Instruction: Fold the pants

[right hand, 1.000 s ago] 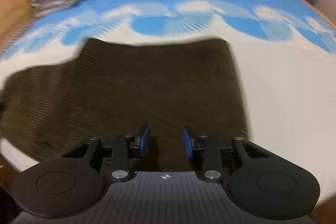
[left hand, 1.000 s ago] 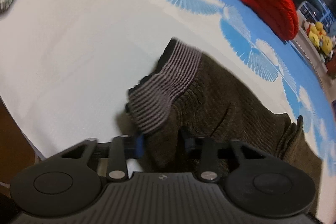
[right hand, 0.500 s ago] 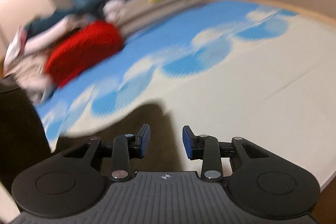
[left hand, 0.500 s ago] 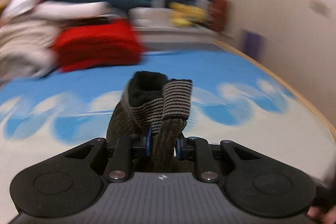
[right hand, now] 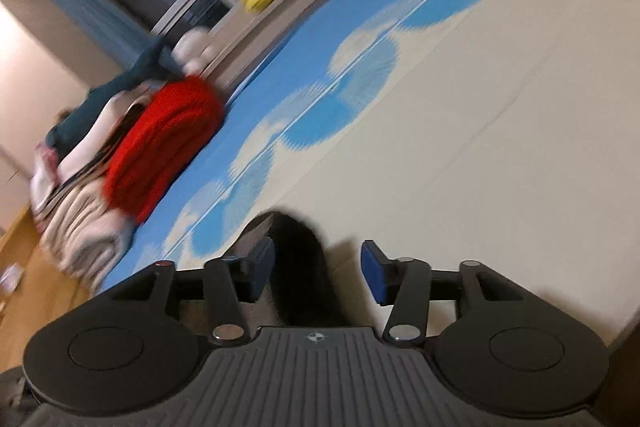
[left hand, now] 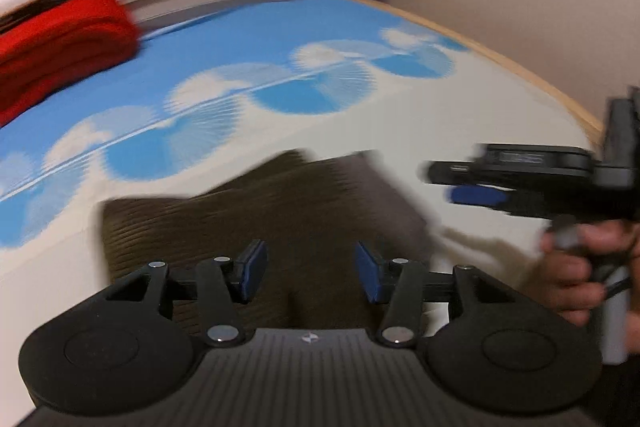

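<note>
Left gripper [left hand: 308, 269] jaws opening, empty, over folded pants [left hand: 272, 211]; right gripper [right hand: 318, 273] opening, pants' right end between pads, unpinched

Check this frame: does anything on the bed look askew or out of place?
Nothing is damaged or spilled. The folded pants lie slightly skewed, their far edge uneven, with one corner raised. Both claws, left and right, are opening, neither pinching cloth.

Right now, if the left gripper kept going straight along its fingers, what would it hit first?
Most likely the folded brown pants, which lie just ahead of the opening, empty left gripper on the bed sheet; blur leaves depth uncertain.
</note>
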`<state>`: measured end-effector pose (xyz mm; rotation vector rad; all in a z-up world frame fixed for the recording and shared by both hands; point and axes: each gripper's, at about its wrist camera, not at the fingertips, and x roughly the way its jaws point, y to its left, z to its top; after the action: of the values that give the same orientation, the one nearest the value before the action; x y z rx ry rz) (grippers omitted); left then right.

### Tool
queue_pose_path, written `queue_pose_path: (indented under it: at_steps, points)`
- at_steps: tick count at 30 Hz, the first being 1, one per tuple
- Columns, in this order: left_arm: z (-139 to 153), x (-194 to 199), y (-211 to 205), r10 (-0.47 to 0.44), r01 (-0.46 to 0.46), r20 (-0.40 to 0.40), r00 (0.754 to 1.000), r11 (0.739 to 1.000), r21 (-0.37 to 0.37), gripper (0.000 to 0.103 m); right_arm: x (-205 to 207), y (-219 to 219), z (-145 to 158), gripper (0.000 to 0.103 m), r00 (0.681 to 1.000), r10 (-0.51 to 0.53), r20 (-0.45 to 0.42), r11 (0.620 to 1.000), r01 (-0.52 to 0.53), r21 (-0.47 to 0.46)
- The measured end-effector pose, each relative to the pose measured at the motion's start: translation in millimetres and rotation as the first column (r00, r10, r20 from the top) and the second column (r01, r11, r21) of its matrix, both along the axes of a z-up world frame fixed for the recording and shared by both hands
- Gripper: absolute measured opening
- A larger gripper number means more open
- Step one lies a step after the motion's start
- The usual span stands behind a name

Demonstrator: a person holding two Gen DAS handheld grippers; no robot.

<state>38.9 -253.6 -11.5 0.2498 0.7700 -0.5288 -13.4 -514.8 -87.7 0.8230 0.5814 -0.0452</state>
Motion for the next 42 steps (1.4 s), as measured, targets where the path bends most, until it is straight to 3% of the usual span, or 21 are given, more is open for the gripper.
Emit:
queue_pose_path:
  at_steps: [4,7,8,10,12,15,18,23,26,28,32,34,37,42]
  points:
    - [-18.2,19.5,50.6,0.099,-0.099,-0.069,0.993,0.995,-0.005,0.035,18.9,19.1,-7.1,0.065,0.994,0.107,-0.034,0.993,-0.106,0.055]
    - [-67.9,18.9,64.3,0.057,-0.041,-0.162,0.985,0.994,0.099,0.028,32.7,42.4,-12.6,0.066,0.978,0.142,-0.150,0.987,-0.151,-0.051]
    - [-80.3,11.6,64.2,0.029,-0.011,-0.147,0.989,0.992,0.125,0.028,35.9,48.4,-13.9,0.067,0.975,0.133,-0.179,0.984,-0.151,-0.095]
    - [-88.3,-7.2,60.3,-0.024,0.027,-0.022,0.999,0.988,0.151,0.028,37.9,54.4,-15.0,0.062,0.972,0.121,-0.203,0.982,-0.147,-0.118]
    - [-87.7,-10.2,58.9,-0.023,0.023,0.002,1.000,0.987,0.157,0.027,34.2,57.3,-13.6,0.053,0.973,0.079,-0.215,0.985,-0.109,-0.134]
    - [-85.9,-2.3,65.2,-0.012,0.014,-0.016,1.000,0.993,0.118,0.027,29.3,57.8,-15.4,0.051,0.972,0.030,-0.235,0.993,-0.056,-0.105]
    - [-60.0,15.5,79.4,0.049,-0.048,-0.027,0.998,0.998,0.028,0.030,28.2,58.2,-18.3,0.050,0.969,0.019,-0.246,0.993,-0.047,-0.106]
    - [-35.5,90.0,79.7,0.171,-0.170,0.037,0.985,0.985,-0.040,0.027,25.7,60.2,-19.5,0.049,0.969,0.037,-0.244,0.986,-0.076,-0.150]
    - [-59.5,142.3,79.3,0.249,-0.248,-0.018,0.968,0.968,0.029,0.020,22.9,58.2,-19.6,0.049,0.968,0.048,-0.246,0.984,-0.088,-0.154]
    - [-88.3,166.5,81.8,0.261,-0.254,-0.130,0.956,0.965,0.071,0.022,22.2,56.3,-20.7,0.049,0.968,0.055,-0.246,0.984,-0.094,-0.151]
    - [-85.3,161.6,74.9,0.256,-0.249,-0.080,0.963,0.965,0.084,0.024,20.2,51.6,-22.5,0.050,0.971,0.083,-0.223,0.987,-0.111,-0.116]
    - [-85.0,153.4,80.6,0.270,-0.268,-0.095,0.958,0.963,0.042,0.040,17.9,46.0,-24.0,0.052,0.973,0.094,-0.209,0.990,-0.112,-0.079]
    - [-79.2,147.7,82.5,0.296,-0.294,-0.100,0.950,0.955,0.036,0.053,12.6,43.0,-19.3,0.055,0.975,0.105,-0.195,0.990,-0.121,-0.071]
    - [-72.8,146.7,80.3,0.319,-0.315,-0.115,0.941,0.948,0.045,0.059,4.4,41.5,-16.2,0.066,0.971,0.100,-0.216,0.992,-0.113,-0.050]
